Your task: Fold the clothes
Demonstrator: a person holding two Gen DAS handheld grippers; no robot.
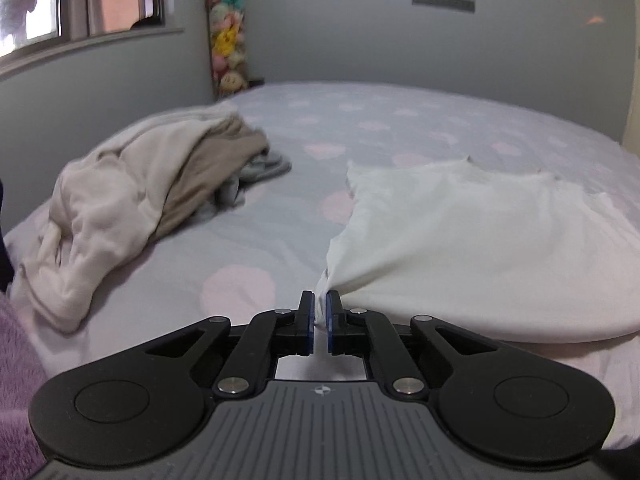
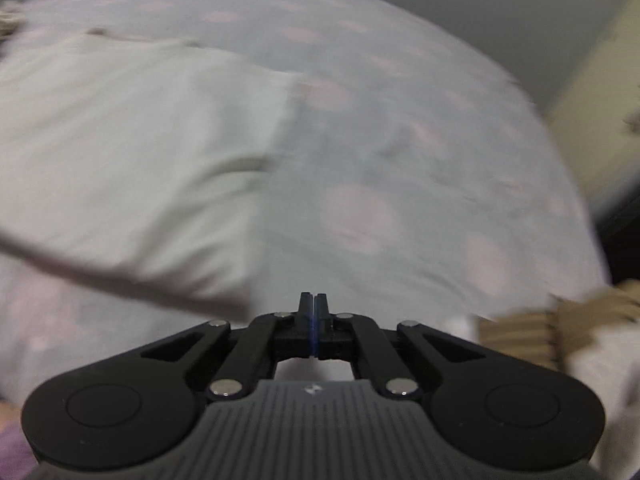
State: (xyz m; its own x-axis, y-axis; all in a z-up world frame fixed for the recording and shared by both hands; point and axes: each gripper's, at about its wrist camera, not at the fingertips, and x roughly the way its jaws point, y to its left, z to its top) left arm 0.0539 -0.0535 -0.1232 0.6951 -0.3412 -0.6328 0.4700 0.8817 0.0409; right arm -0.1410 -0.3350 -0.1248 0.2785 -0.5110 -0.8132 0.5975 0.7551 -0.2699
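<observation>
Bed scene, left tool (image 1: 319, 303) pinching a corner of the white garment (image 1: 472, 240), right tool (image 2: 314, 303) clenched on nothing.

White garment lies spread on the bed (image 1: 360, 120) (sheet pale with pink spots), its near corner gathered into a bunch between the left tool's blue pads and pulled taut from there. Right wrist view is blurred; the right tool's jaws meet flush, no cloth visible between them, the garment's edge lying up and to its left. Heap of beige and grey clothes (image 1: 132, 208) sits well apart on the left side of the bed. Stack of plush toys (image 1: 228, 36) in the far corner by the window (image 1: 80, 4).
</observation>
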